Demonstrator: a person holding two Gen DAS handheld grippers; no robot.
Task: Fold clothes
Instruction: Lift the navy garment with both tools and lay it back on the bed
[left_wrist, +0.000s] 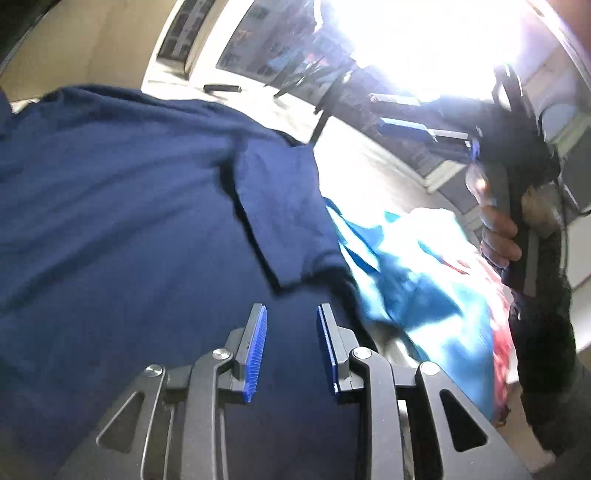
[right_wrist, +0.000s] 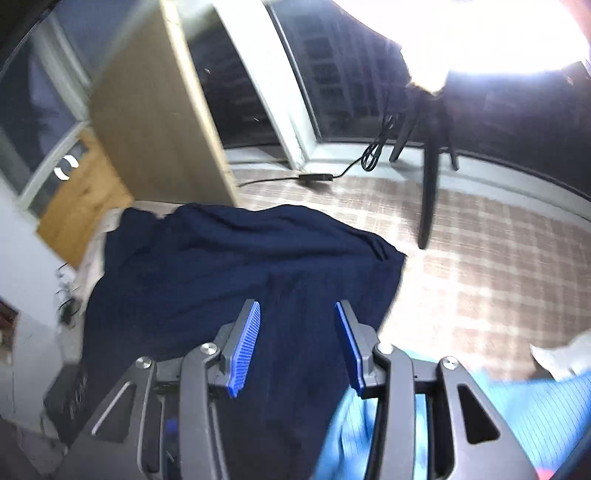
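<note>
A navy blue shirt (left_wrist: 129, 221) fills the left wrist view, lying spread with one short sleeve (left_wrist: 284, 214) pointing right. My left gripper (left_wrist: 291, 314) hovers over its lower part, open, with nothing between the blue pads. In the right wrist view the same navy shirt (right_wrist: 229, 273) lies bunched on a checked surface. My right gripper (right_wrist: 298, 308) stands open above its near edge, holding nothing. In the left wrist view a hand (left_wrist: 500, 236) holds the black body of the other gripper at the right.
A light blue garment (left_wrist: 417, 280) and a red and white one (left_wrist: 498, 325) lie in a pile right of the shirt; the light blue cloth (right_wrist: 535, 410) also shows at lower right. A black tripod (right_wrist: 428, 177), a cable (right_wrist: 332, 173) and a wooden cabinet (right_wrist: 159, 110) stand by the window.
</note>
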